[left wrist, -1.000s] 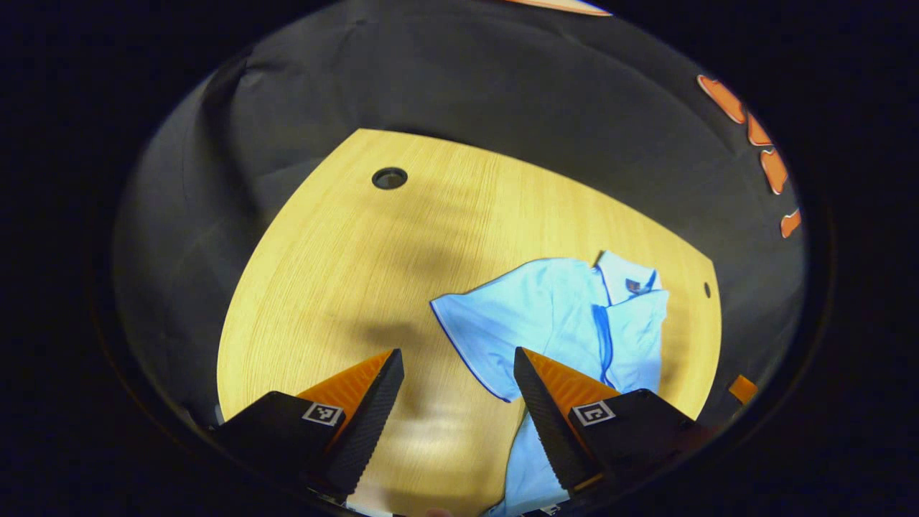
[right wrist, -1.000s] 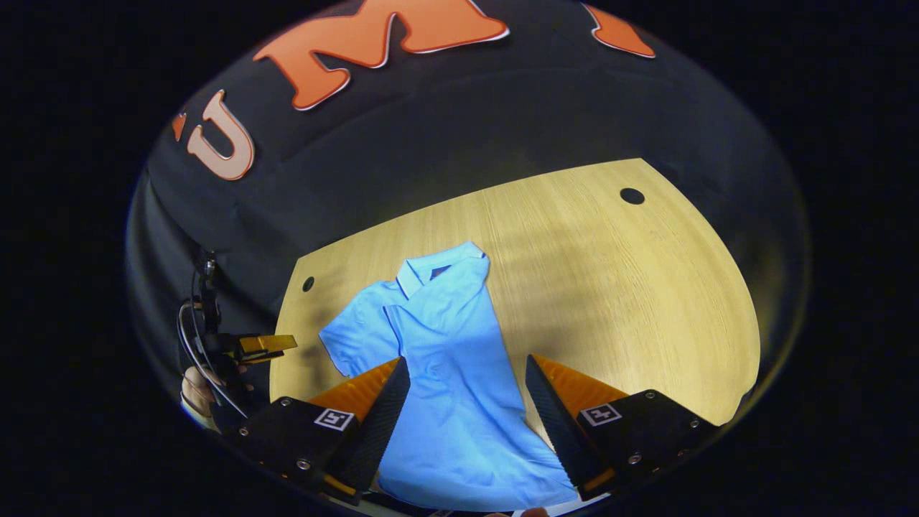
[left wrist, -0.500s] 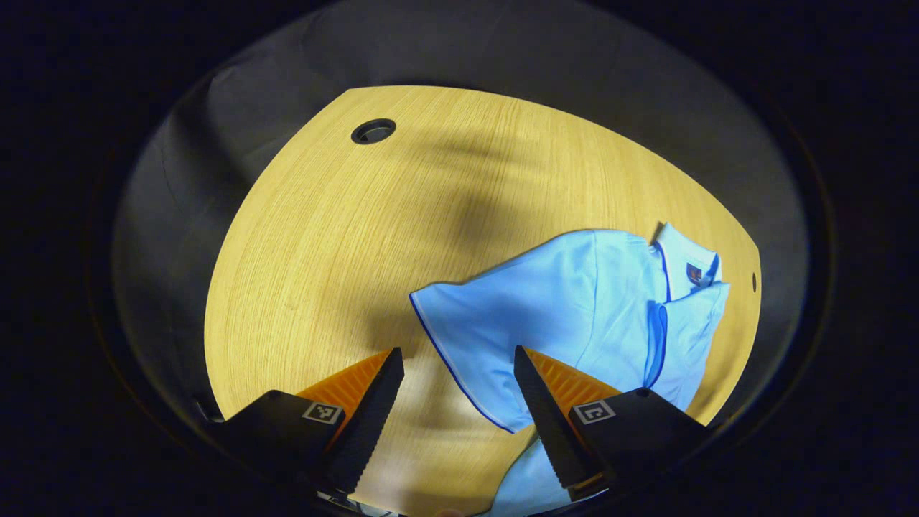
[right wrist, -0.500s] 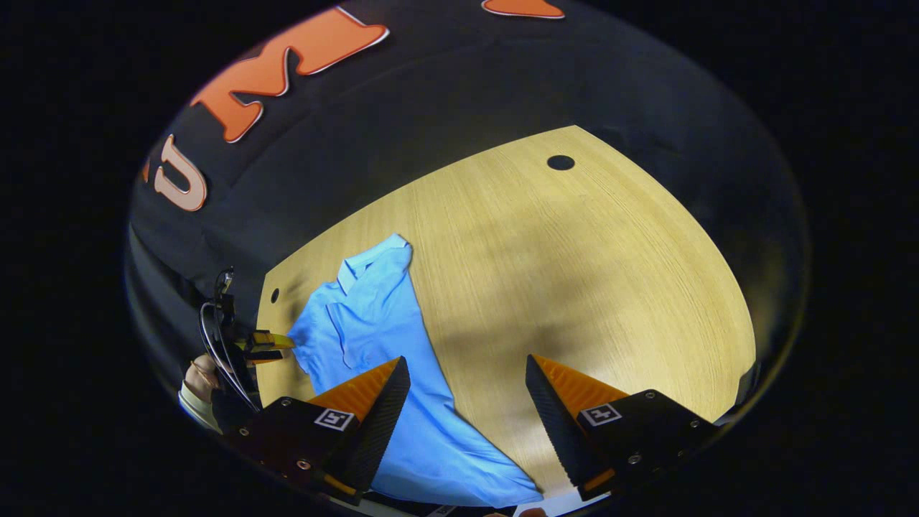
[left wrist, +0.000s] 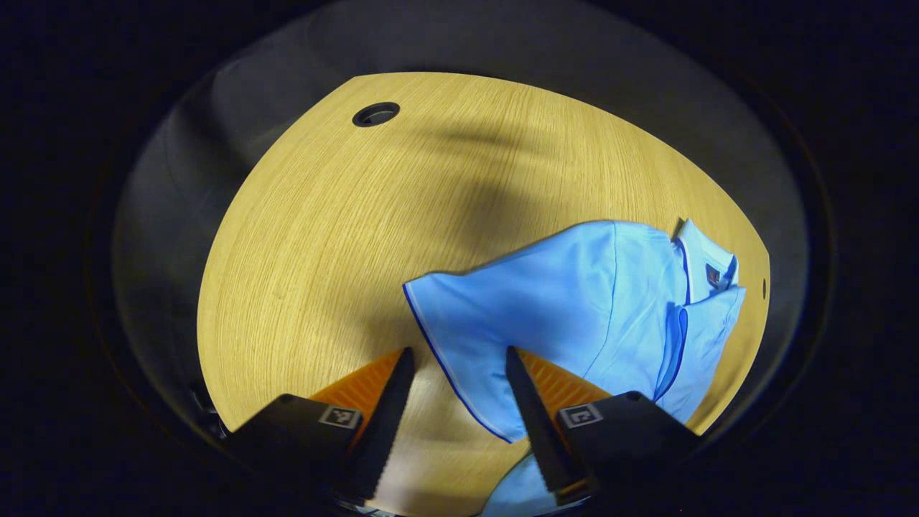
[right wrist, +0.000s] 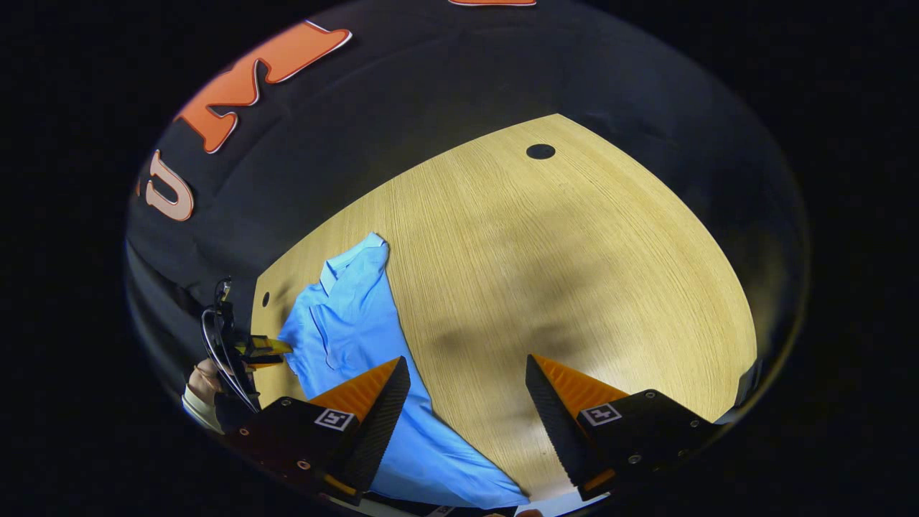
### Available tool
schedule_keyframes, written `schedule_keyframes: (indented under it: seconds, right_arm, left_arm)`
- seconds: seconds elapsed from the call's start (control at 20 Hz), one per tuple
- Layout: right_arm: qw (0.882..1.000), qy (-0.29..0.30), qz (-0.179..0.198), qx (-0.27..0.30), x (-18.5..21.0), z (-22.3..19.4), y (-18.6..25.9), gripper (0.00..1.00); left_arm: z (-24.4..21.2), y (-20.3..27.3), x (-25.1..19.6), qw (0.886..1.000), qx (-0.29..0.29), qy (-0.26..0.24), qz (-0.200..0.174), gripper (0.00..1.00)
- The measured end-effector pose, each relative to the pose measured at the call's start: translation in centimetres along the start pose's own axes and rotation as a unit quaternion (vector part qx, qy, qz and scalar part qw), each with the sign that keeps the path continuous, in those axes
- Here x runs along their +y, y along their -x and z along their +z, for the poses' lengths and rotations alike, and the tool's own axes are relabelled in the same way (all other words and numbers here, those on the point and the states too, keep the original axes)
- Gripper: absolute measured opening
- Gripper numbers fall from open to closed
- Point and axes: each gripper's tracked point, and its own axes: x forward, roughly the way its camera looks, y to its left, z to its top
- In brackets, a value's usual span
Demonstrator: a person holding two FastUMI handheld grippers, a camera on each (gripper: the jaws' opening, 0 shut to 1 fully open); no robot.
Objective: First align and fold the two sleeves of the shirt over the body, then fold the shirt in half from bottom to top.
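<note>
A light blue polo shirt (left wrist: 610,301) lies flat on the wooden table (left wrist: 323,237), collar (left wrist: 707,258) toward the far right. Its short sleeve (left wrist: 488,316) with a dark trimmed edge spreads out toward me. My left gripper (left wrist: 459,355) is open, and the sleeve's hem corner lies between its fingers without being pinched. In the right gripper view the shirt (right wrist: 344,323) sits at the left. My right gripper (right wrist: 465,361) stands open over bare wood beside the shirt's straight side edge. The left gripper (right wrist: 269,348), held by a hand (right wrist: 204,377), meets the sleeve there.
A round cable hole (left wrist: 375,113) is cut in the table's far part, and a small hole (left wrist: 763,289) lies near the collar. Black cloth walls ring the table. Bare wood (right wrist: 574,251) stretches to the right of the shirt.
My left gripper has moved in on the sleeve and its fingers have narrowed a little. My right gripper has swung right, off the shirt's body and over bare table.
</note>
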Motion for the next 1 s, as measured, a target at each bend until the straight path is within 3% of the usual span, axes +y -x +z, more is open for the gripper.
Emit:
schedule_keyframes:
  seconds: [0.05,0.1,0.15,0.2,0.25,0.35,0.4,0.55,0.75,0.85,1.0]
  right_arm:
    - [1.0,0.002,-0.001,0.002,0.0,-0.1,-0.1,0.98]
    - [1.0,0.003,0.0,0.003,0.1,-0.1,-0.2,0.99]
    - [1.0,0.004,0.0,0.004,0.2,-0.2,-0.2,0.99]
    - [1.0,0.004,0.001,0.004,0.3,-0.3,-0.2,0.98]
    - [1.0,0.002,0.001,0.003,0.4,-0.3,-0.2,0.98]
    - [1.0,0.001,0.003,0.0,0.7,-0.2,-0.1,0.98]
    - [1.0,0.001,0.003,-0.001,0.9,-0.2,-0.1,0.98]
    - [1.0,0.001,0.005,0.0,1.2,-0.4,0.1,0.99]
    - [1.0,0.009,-0.008,-0.009,1.0,-0.4,0.3,0.99]
    - [1.0,0.017,-0.019,-0.017,0.7,-0.3,0.4,0.99]
    - [0.999,0.018,-0.018,-0.019,0.8,-0.5,1.0,0.98]
  left_arm:
    - [0.0,-0.2,-0.3,1.0,0.0,-0.005,-0.003,0.7]
    - [0.0,-0.2,-0.8,1.0,0.0,-0.009,-0.006,0.63]
    - [0.3,-0.2,-1.3,1.0,-0.001,-0.017,-0.012,0.41]
    - [-0.2,-0.3,-1.5,1.0,0.002,-0.025,-0.012,0.32]
    - [0.1,-0.2,-1.5,0.999,-0.002,-0.033,-0.011,0.13]
    - [1.1,-0.1,-1.7,0.998,-0.019,-0.051,-0.021,0.13]
    - [0.9,-0.1,-1.7,0.998,-0.02,-0.056,-0.022,0.06]
    - [1.4,1.4,-1.8,0.996,-0.034,-0.074,-0.024,0.05]
    - [3.4,5.9,-3.5,0.987,-0.072,-0.137,-0.036,0.05]
    - [4.8,8.1,-5.7,0.983,-0.089,-0.152,-0.056,0.05]
    - [6.5,11.2,-11.1,0.975,-0.096,-0.169,-0.112,0.05]
